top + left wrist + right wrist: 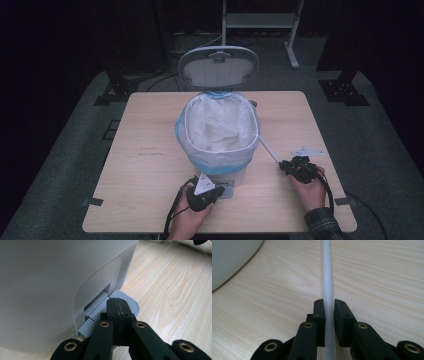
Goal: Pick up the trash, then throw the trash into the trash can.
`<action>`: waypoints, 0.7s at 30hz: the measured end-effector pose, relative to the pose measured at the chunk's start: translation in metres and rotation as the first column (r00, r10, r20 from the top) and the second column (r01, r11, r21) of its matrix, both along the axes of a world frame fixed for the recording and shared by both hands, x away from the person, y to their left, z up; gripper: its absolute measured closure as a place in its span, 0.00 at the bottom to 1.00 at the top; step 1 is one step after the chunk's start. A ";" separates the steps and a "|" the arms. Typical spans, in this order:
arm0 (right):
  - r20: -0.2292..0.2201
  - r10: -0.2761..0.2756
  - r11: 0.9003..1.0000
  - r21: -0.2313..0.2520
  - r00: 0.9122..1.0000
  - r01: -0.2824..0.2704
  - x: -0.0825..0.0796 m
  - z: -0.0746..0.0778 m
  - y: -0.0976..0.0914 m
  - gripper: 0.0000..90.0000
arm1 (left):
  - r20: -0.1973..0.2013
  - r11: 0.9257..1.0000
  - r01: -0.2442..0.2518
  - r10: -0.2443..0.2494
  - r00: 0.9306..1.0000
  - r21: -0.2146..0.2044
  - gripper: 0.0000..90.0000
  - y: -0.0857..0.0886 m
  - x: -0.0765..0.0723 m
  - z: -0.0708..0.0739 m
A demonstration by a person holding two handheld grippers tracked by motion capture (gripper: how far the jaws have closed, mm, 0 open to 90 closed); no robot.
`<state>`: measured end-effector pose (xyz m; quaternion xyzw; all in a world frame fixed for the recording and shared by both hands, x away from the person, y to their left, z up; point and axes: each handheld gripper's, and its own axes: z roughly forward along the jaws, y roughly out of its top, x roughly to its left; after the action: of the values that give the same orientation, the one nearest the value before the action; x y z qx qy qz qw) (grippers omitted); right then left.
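Pressing on the grey foot pedal (pixel 125 302) at the base of the white pedal bin (pixel 220 135), the left gripper (pixel 202 192) has its jaws clenched flat together with nothing between them; in the left gripper view their tips rest on the ribbed pedal surface, tight against the bin's lower front wall. The left hand (pixel 192 212) comes in from the near edge of the tabletop (pixel 145 165).

Right gripper (pixel 295 167): jaws closed around a thin white rod (pixel 327 277). In the right gripper view the rod runs straight up between the two pads, which sit against its sides. In the high view the rod (pixel 268 150) slants from the jaws toward the bin's right side, low over the wood. The right hand (pixel 312 190) has a plaid sleeve at the wrist.

Bin stands mid-tabletop, between and beyond both hands. It is lined with a white bag (pixel 220 125) with a blue band folded over the rim. Lid (pixel 218 67) stands upright, open, at the far side.

Beyond the tabletop: dark floor, a metal frame (pixel 262 22).
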<state>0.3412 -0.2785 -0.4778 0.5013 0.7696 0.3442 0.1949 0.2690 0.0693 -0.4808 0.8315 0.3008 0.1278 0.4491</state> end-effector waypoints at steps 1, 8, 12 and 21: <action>-0.001 0.000 1.000 0.001 1.000 0.000 -0.001 0.000 -0.002 0.88 | 0.000 1.000 0.000 0.000 1.000 0.000 1.00 0.000 0.000 0.000; 0.005 0.002 1.000 0.026 1.000 -0.003 -0.010 0.007 -0.020 0.88 | 0.000 1.000 -0.002 0.002 1.000 0.000 1.00 0.000 0.000 0.000; 0.009 0.013 0.999 0.047 1.000 -0.013 -0.013 0.012 -0.029 0.88 | -0.001 1.000 -0.002 0.002 1.000 0.000 1.00 0.000 0.000 0.000; 0.044 0.070 0.994 0.078 0.997 -0.074 -0.019 0.029 -0.042 0.88 | -0.001 1.000 -0.002 0.002 1.000 -0.001 1.00 0.000 0.000 0.000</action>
<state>0.3224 -0.3201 -0.4492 0.4735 0.7687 0.3914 0.1780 0.2689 0.0692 -0.4808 0.8311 0.3018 0.1279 0.4493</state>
